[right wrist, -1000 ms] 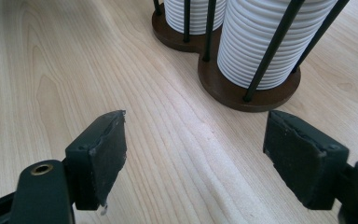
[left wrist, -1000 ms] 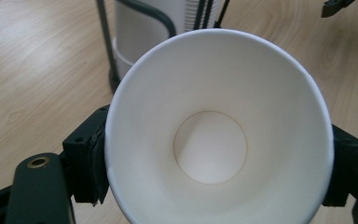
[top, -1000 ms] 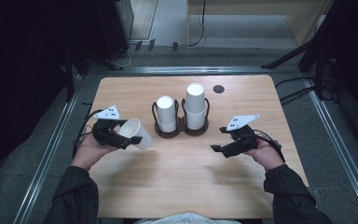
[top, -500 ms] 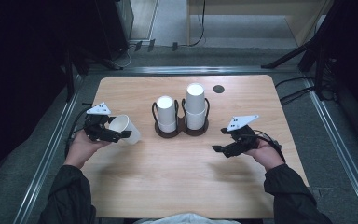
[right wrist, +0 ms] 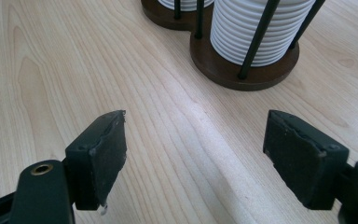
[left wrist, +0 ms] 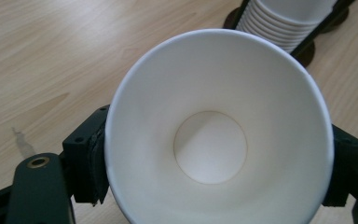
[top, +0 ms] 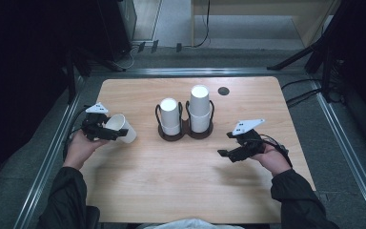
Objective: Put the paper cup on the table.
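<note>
My left gripper (top: pixel 111 131) is shut on a white paper cup (top: pixel 122 128) at the table's left side, holding it tilted on its side. In the left gripper view the cup's open mouth (left wrist: pixel 214 135) faces the camera, empty, with a black pad (left wrist: pixel 87 158) pressed against each side. A dark brown cup holder (top: pixel 186 134) stands at the table's centre with a shorter stack of white cups (top: pixel 170 116) and a taller stack (top: pixel 199 108). My right gripper (top: pixel 228 152) hovers open to the right of the holder, nothing between its pads (right wrist: pixel 103 154), pointing at the nearer stack (right wrist: pixel 256 28).
A small black disc (top: pixel 223 90) lies on the wooden table (top: pixel 171 191) behind the holder. Metal rails run along both sides of the table. Cables trail from each gripper. Bare wood spans the table's near half.
My left gripper has carried the cup leftward and slightly farther away from the holder. The right gripper has stayed in place, open.
</note>
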The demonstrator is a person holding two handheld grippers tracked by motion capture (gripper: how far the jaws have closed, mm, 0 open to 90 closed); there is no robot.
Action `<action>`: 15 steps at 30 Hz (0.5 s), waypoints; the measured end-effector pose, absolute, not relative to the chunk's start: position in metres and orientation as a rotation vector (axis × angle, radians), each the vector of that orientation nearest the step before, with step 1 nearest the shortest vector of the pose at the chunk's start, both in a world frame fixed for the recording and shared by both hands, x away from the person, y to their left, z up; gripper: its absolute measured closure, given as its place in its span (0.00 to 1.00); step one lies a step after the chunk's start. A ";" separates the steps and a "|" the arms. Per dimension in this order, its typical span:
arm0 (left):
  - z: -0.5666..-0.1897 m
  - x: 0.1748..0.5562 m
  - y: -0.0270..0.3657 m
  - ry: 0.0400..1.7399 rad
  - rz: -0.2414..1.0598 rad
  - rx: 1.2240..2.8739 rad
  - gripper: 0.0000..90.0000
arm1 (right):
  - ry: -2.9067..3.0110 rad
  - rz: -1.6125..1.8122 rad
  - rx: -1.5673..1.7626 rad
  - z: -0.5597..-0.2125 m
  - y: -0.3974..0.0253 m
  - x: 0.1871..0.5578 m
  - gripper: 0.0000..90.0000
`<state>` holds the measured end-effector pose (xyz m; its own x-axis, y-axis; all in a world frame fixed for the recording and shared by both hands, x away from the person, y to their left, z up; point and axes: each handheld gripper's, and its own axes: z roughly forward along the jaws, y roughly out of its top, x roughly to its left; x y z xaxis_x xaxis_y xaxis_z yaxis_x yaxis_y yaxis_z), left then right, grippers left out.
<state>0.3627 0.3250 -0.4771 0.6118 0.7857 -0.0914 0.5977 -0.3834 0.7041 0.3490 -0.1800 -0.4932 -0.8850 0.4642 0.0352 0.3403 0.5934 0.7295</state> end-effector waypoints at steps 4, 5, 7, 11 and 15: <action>-0.479 0.367 0.331 1.119 0.345 2.114 0.20 | 2.656 1.167 0.682 -0.494 -0.182 0.349 0.24; -0.480 0.369 0.334 1.138 0.345 2.114 0.20 | 2.654 1.166 0.688 -0.494 -0.183 0.348 0.24; -0.480 0.372 0.336 1.160 0.361 2.128 0.20 | 2.651 1.162 0.690 -0.494 -0.184 0.348 0.24; -0.482 0.375 0.338 1.175 0.374 2.134 0.20 | 2.649 1.164 0.695 -0.494 -0.186 0.348 0.24; -0.481 0.380 0.343 1.205 0.389 2.124 0.20 | 2.650 1.158 0.701 -0.495 -0.187 0.348 0.24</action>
<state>0.3795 0.3431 -0.4808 0.5320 0.8445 -0.0613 0.6494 -0.3605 0.6696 0.3483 -0.1867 -0.4948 -0.8761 0.4810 0.0349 0.3522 0.5888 0.7276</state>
